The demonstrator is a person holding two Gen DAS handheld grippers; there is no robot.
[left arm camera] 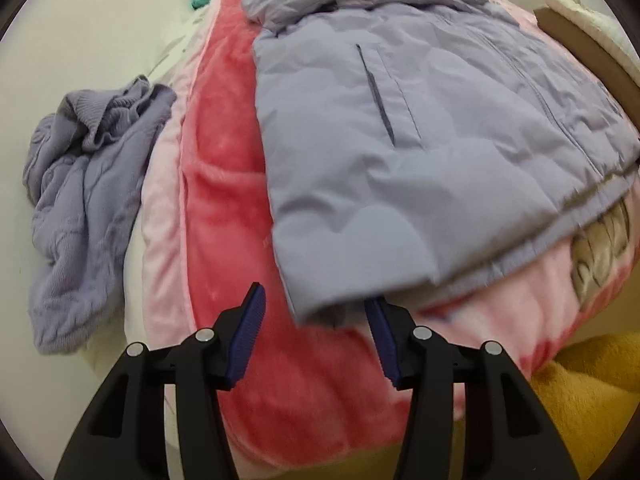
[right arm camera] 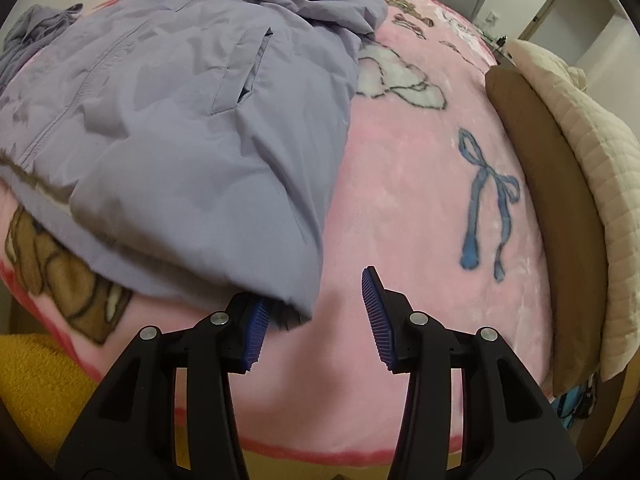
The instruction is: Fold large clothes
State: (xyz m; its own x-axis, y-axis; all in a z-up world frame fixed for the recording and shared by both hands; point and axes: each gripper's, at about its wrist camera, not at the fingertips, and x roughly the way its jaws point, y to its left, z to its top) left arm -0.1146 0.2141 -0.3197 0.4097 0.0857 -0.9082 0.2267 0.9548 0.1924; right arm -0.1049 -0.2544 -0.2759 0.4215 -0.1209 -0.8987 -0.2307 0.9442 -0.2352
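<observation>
A lavender puffer jacket lies front up on a pink blanket; it also shows in the right wrist view. Both sleeves are folded over the body. My left gripper is open at the jacket's near left hem corner; its right fingertip is tucked under the hem edge. My right gripper is open at the near right hem corner; its left finger sits under the fabric. Neither jaw is closed on the cloth.
A crumpled lavender knit sweater lies left of the blanket on the white sheet. A brown pillow and cream quilted bedding lie at the right. A mustard cloth is at the near edge.
</observation>
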